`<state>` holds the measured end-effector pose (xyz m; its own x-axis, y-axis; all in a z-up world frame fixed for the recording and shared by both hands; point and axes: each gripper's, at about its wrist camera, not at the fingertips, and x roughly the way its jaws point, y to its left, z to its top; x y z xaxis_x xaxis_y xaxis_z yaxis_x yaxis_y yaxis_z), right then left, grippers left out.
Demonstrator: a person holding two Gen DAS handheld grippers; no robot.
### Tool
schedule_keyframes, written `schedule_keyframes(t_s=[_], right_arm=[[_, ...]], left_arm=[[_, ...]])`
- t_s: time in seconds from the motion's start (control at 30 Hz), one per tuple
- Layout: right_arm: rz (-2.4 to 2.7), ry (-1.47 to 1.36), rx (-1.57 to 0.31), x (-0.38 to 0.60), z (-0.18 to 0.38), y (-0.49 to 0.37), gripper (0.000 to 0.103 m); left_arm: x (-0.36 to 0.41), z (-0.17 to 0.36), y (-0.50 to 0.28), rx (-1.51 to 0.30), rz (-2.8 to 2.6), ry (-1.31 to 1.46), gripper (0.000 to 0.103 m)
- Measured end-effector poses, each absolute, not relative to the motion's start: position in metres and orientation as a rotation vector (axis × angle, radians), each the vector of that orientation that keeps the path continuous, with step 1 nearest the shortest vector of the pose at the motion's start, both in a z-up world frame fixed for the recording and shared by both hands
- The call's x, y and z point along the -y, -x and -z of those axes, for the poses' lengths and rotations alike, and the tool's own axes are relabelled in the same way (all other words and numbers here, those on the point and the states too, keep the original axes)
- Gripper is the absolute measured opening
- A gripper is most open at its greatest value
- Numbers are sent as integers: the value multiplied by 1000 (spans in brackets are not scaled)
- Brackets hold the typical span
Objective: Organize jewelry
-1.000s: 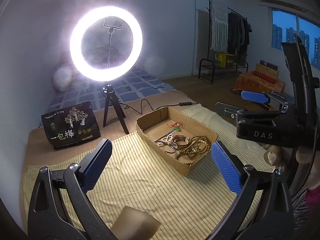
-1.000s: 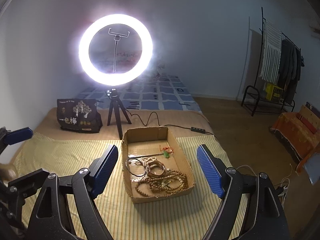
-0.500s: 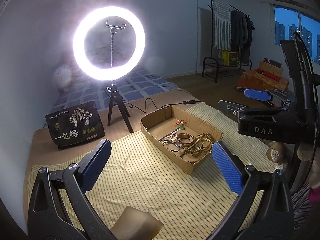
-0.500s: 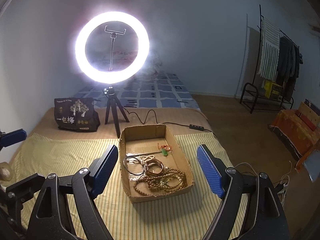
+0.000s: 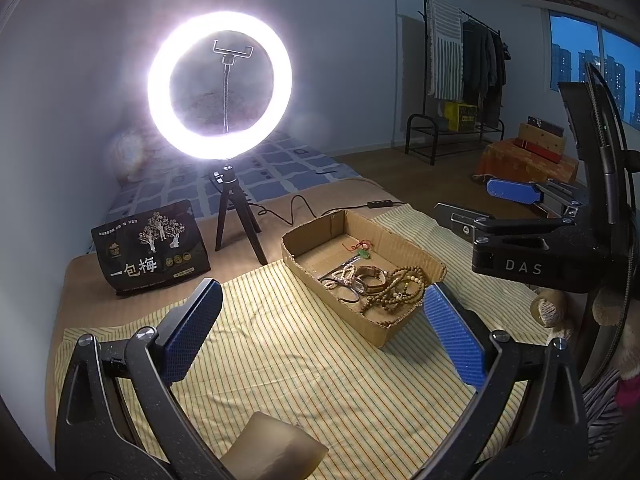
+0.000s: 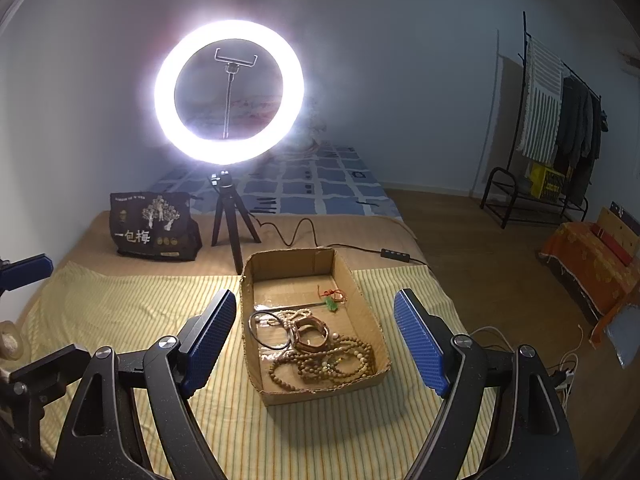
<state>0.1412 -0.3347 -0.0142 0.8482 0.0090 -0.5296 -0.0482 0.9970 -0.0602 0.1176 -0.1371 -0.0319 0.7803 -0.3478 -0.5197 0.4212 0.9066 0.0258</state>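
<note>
Two wrist fisheyes over a yellow striped cloth (image 5: 320,360), both facing the glowing white ring light on its black tripod (image 6: 229,92).

The left view looks from the left and low, with the shallow brown cardboard box of beads and bangles (image 5: 362,276) off to its right. The right view faces that box (image 6: 312,320) squarely and closer. Both share box, cloth, light, and the black printed pouch (image 5: 152,252).

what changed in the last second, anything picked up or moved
Nothing was picked up or let go. Both views shifted slightly, so both hands drifted a little. The left gripper and right gripper stay wide open and empty above the striped cloth. The cardboard box and the bead strands, bangle and green pendant inside lie as before.
</note>
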Motion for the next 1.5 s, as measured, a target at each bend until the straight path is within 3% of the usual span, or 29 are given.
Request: schedule_keyframes(t_s=[1.5], right_arm=[[-42, 85, -581, 333, 18, -144, 82]], left_arm=[[140, 30, -116, -535, 419, -144, 103]])
